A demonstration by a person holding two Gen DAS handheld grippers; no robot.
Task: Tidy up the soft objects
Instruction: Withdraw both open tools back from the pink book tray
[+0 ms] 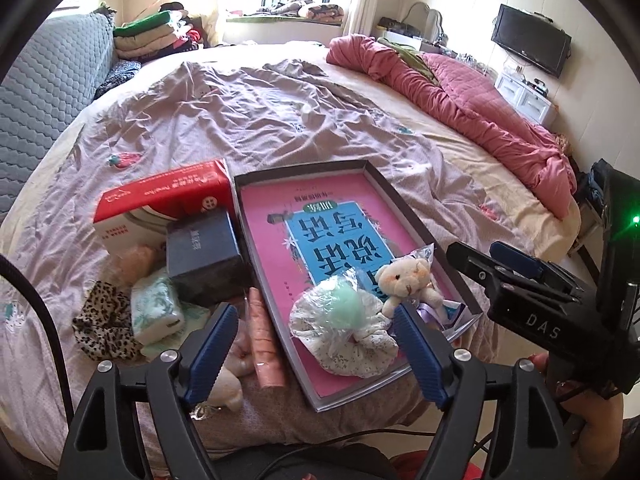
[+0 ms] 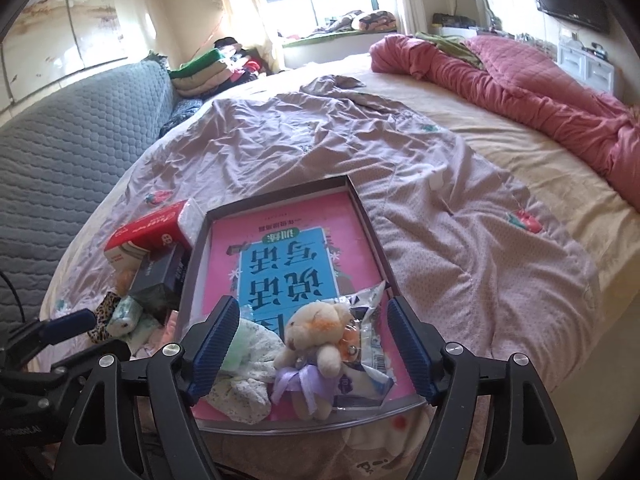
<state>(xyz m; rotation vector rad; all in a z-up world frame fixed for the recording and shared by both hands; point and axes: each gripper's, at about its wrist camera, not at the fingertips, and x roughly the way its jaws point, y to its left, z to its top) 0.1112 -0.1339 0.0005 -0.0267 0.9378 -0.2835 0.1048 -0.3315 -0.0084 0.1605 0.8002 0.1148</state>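
While both grippers hang with jaws spread and nothing between them, left gripper (image 1: 314,350) and right gripper (image 2: 314,346) sit low-centre over the tray (image 1: 372,172), so the step looks like a release into it. The bear (image 2: 316,344) and scrunchie (image 1: 344,332) lie in the tray's near end. Next likely target: soft pieces at lower left outside it, e.g. leopard scrunchie (image 1: 102,322); needs a reach left past the boxes (image 1: 204,256).

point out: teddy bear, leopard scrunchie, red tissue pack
teddy bear (image 2: 316,322): right wrist view, on its face.
leopard scrunchie (image 1: 105,326): left wrist view, on its spotted fabric.
red tissue pack (image 1: 168,194): left wrist view, on its red top face.
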